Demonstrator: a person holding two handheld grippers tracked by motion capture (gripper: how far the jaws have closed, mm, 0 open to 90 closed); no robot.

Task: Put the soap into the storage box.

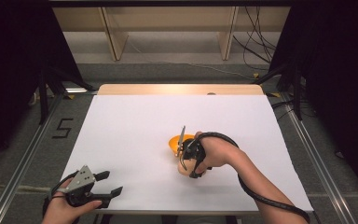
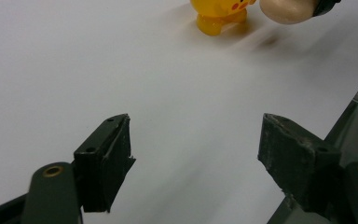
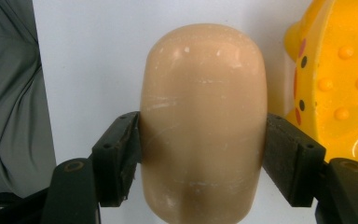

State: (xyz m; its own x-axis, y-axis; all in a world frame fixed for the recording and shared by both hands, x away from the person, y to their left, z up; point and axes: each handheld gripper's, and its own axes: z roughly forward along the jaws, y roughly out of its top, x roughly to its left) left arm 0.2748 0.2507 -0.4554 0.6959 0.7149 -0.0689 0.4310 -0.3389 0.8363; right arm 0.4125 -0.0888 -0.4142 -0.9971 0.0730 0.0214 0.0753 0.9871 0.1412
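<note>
- At the near left corner of the white desk (image 1: pixel 135 116), the left tool (image 1: pixel 109 184) rests in the person's left hand (image 1: pixel 63 207), its jaws spread wide and released, with bare desk between them, as the left gripper view shows.
- A black cable (image 1: pixel 56 186) loops from that tool around the hand.
- Toward the middle of the desk, a yellow toy (image 1: pixel 173 141) with red and orange spots stands on the white surface; in the left gripper view it sits at the far top edge of the frame (image 2: pixel 219 14).
- Just right of the toy and close against it, a smooth peach-coloured rounded piece (image 3: pixel 203 121) is clamped in the right tool (image 1: pixel 186 158); the right gripper view shows both black pads (image 3: pixel 119 154) pressing its sides, the piece's domed end jutting out past the jaws.
- In the left gripper view the same piece (image 2: pixel 284 11) appears lifted a little above the desk, a faint shadow beneath it.
- The person's right hand (image 1: pixel 216 151) grips that tool from the right, forearm running off to the lower right edge with a thick black cable alongside.
</note>
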